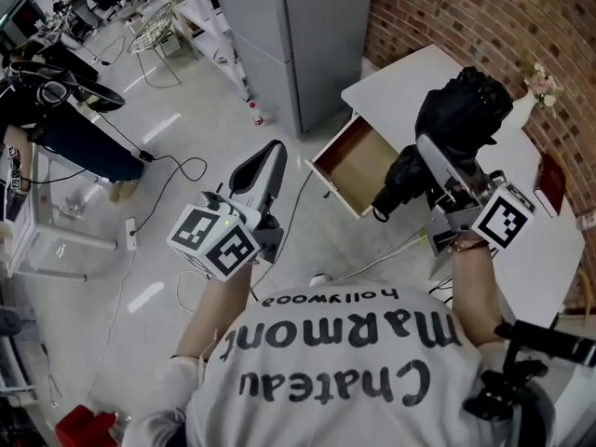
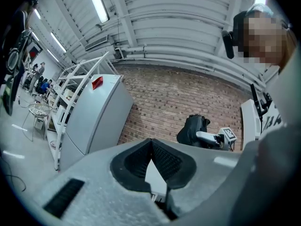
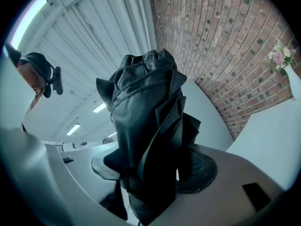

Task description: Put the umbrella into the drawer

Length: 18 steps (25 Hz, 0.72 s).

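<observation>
A folded black umbrella (image 1: 458, 117) is held up above the white table (image 1: 402, 80), with my right gripper (image 1: 436, 164) shut on it. In the right gripper view the umbrella (image 3: 146, 126) fills the middle, standing up between the two jaws. The wooden drawer (image 1: 356, 163) hangs open from the table's left side, below and left of the umbrella. My left gripper (image 1: 267, 168) is raised over the floor, left of the drawer, shut with nothing in it. The left gripper view shows its pads (image 2: 162, 160) pressed together at the tips, and the umbrella (image 2: 194, 128) far off.
A grey cabinet (image 1: 287, 35) stands behind the drawer beside a brick wall (image 1: 466, 12). A vase of flowers (image 1: 535, 89) and a red item (image 1: 549, 181) sit on the table's right part. Cables (image 1: 172, 170) trail on the floor; desks and chairs stand at left.
</observation>
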Available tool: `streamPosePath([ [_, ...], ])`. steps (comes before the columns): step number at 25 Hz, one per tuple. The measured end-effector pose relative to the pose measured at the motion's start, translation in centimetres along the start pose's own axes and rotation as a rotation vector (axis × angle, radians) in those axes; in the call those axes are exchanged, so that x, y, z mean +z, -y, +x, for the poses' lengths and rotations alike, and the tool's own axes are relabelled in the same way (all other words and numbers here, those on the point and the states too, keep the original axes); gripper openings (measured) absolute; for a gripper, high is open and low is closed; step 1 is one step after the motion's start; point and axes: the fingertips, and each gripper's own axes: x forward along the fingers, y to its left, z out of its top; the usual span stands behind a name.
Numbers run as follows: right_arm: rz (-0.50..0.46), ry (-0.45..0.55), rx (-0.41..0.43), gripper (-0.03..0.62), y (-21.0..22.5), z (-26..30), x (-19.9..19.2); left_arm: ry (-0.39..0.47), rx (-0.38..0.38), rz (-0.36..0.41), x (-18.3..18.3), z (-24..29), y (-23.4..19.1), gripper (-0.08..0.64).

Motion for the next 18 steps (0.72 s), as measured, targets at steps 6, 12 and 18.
streamPosePath([
  [6,0.007,-0.009,-0.007,0.291,2.0,2.5,-1.6,0.003,-0.011,0.001,-0.5,1.2,-1.7,0.015],
  [12,0.044,-0.045,-0.027,0.291,4.4,5.9,-4.4,-0.016,0.0,-0.034,-1.9,2.9,-5.0,0.015],
  [18,0.093,-0.14,-0.054,0.291,8.3,7.9,-6.9,-0.029,-0.011,-0.083,-4.3,5.7,-6.6,0.015],
])
